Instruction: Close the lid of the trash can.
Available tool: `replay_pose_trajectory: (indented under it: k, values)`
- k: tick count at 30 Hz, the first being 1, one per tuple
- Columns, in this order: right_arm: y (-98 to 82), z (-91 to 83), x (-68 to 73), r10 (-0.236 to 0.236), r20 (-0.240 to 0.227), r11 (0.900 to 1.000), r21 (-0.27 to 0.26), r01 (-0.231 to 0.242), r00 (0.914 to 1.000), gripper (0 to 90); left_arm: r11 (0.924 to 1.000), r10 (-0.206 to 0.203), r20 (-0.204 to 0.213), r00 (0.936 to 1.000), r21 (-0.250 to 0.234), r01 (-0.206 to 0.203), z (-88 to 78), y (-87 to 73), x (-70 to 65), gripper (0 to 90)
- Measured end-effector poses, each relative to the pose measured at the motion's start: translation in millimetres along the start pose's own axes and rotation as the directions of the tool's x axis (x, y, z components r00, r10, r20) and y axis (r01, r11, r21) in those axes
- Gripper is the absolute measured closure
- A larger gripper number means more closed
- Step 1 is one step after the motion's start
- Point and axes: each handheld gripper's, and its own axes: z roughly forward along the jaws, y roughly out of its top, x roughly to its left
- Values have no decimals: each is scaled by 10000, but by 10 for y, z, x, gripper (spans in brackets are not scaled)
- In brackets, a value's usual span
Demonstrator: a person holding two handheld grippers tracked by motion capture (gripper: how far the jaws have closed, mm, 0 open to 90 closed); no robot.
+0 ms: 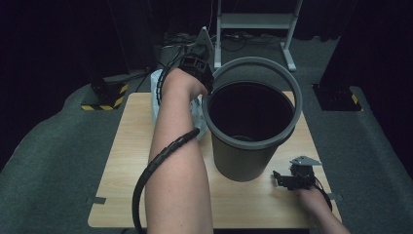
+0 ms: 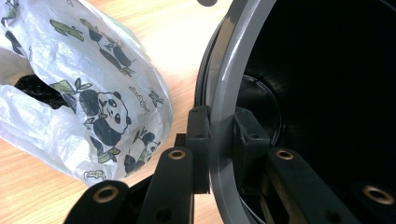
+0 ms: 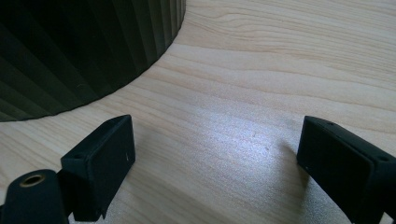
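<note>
A grey waste bin [image 1: 251,122] stands upright near the middle of a light wooden table [image 1: 122,165], its ribbed wall dark and its inside empty as far as can be seen. The left gripper [image 1: 197,66] is reached across to the bin's far-left side, and in the left gripper view its jaws are clamped on the bin's rim [image 2: 224,116], one pad on the outer face and one on the inner face, both pressed against the plastic. A black spiral cable [image 1: 156,165] trails back along the person's left forearm. Just beside the bin on its left lies a crumpled white plastic bag [image 2: 88,93] printed with pandas and bamboo leaves; it rests on the table top, close against the bin's wall, with its mouth gaping towards the left of the left gripper view. The right gripper [image 1: 292,179] rests low on the near-right part of the table, near the bin's foot but apart from it. In the right gripper view its jaws stand wide apart with bare wood between them and nothing in their grasp; the bin's ribbed base [image 3: 79,51] shows in the upper-left corner.
</note>
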Motion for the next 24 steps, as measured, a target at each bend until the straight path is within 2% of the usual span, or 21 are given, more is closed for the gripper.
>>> replay_pose_trajectory:
  k: [3,8,21,24]
  values:
    - [0,0,-1,-1,-2,10000,3,1,10000,112,9999,-43,-16,10000,-91,43,14,6,-14,781]
    - [-1,-1,-3,1,-11,10000,-6,-1,10000,112,10000,1,-114,9999,64,-1,77,25,-65,781]
    - [2,2,-4,-28,-27,10000,2,28,10000,111,9998,-95,-327,9994,164,100,220,-5,-40,773]
    - [2,3,-3,-33,-25,10000,-8,33,10000,111,9998,23,-350,9994,197,-16,255,-3,-30,771]
